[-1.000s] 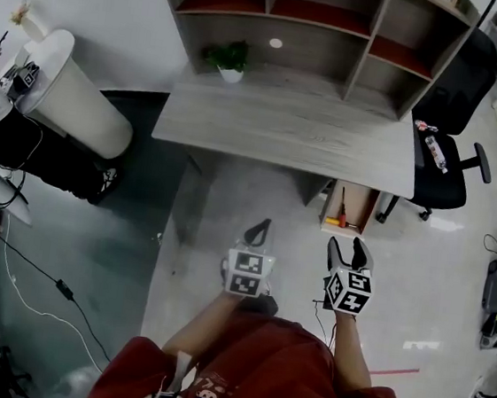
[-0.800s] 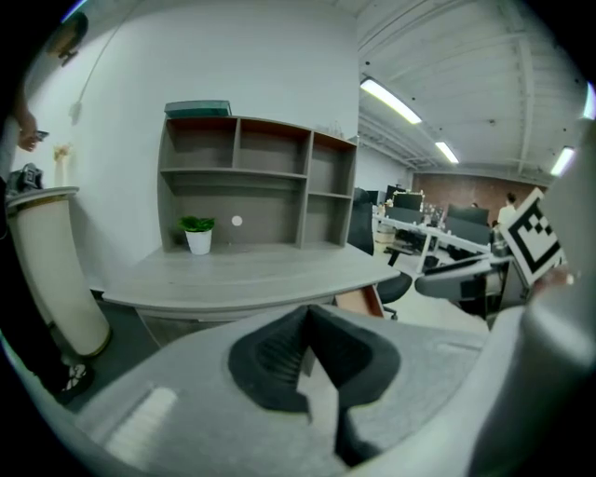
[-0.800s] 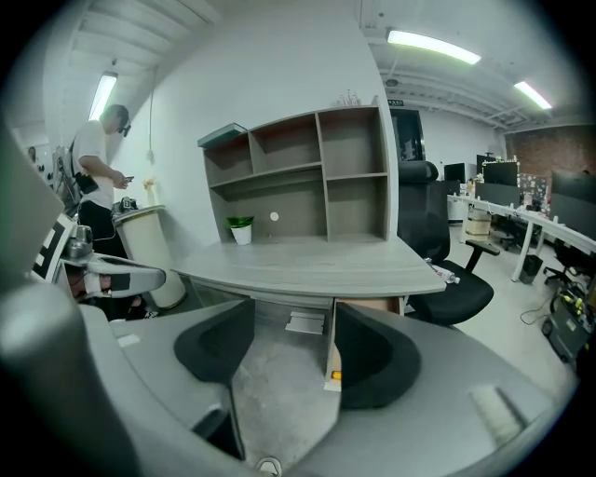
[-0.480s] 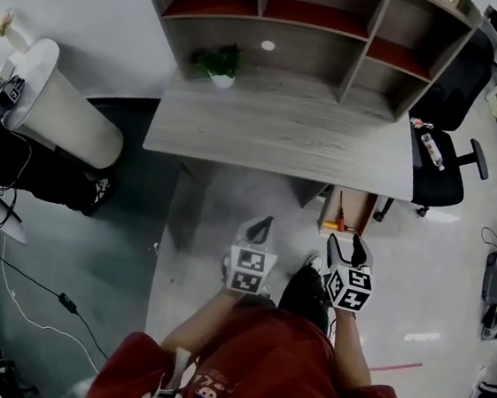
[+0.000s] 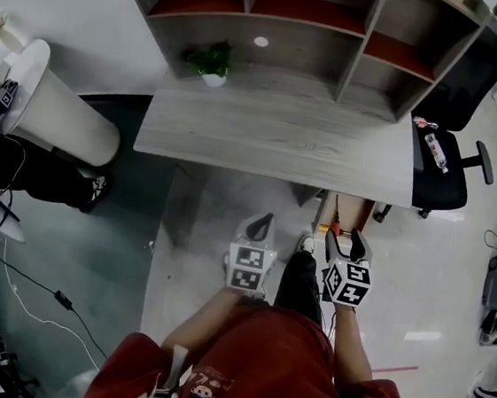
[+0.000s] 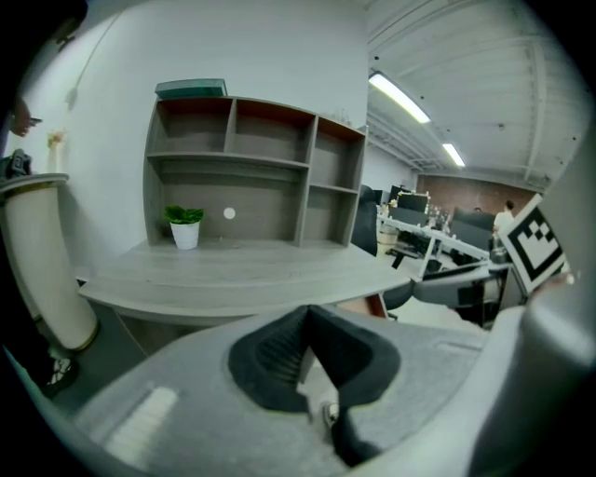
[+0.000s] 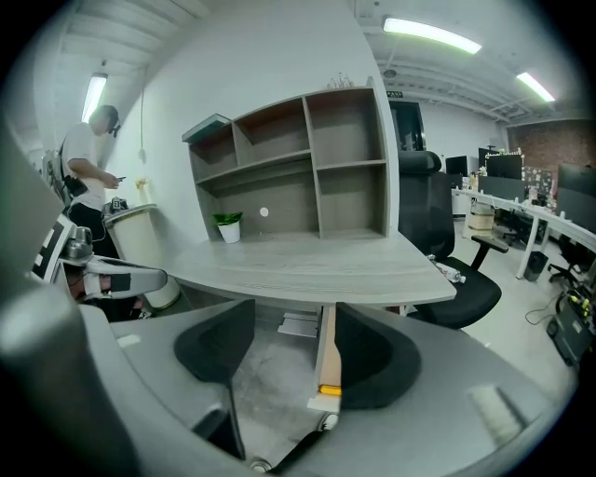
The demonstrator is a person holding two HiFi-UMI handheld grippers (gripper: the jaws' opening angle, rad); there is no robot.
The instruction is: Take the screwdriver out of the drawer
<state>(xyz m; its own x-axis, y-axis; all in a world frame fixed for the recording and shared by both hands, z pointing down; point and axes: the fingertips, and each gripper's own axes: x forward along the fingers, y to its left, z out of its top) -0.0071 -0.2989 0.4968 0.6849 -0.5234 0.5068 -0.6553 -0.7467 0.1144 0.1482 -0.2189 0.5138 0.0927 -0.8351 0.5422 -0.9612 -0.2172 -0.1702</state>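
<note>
— My right claw [image 5: 348, 242] is open: the two black pads stand well apart in the right gripper view [image 7: 284, 349], with nothing between them.

— And the other one?

— My left claw [image 5: 261, 225] is closed, pads pressed together on nothing [image 6: 305, 324]. It hangs at 9 o'clock from the right one, my leg between them.

— Where is the tool?

— The orange-handled screwdriver [image 5: 337, 225] lies in the open light wooden drawer [image 5: 325, 213], which sticks out from under the right end of the grey wood-grain worktop [image 5: 273, 138]. That is at 12 o'clock from my right claw, just beyond its tips. From the right gripper view I see the drawer [image 7: 326, 354] edge-on between the pads, not touching them.

— Anything on top?

— A small green plant in a white pot [image 5: 212, 60] at the back, at 11 o'clock, under the grey shelf unit [image 5: 295, 21]. A black office chair [image 5: 444, 162] stands at 2 o'clock.
</note>
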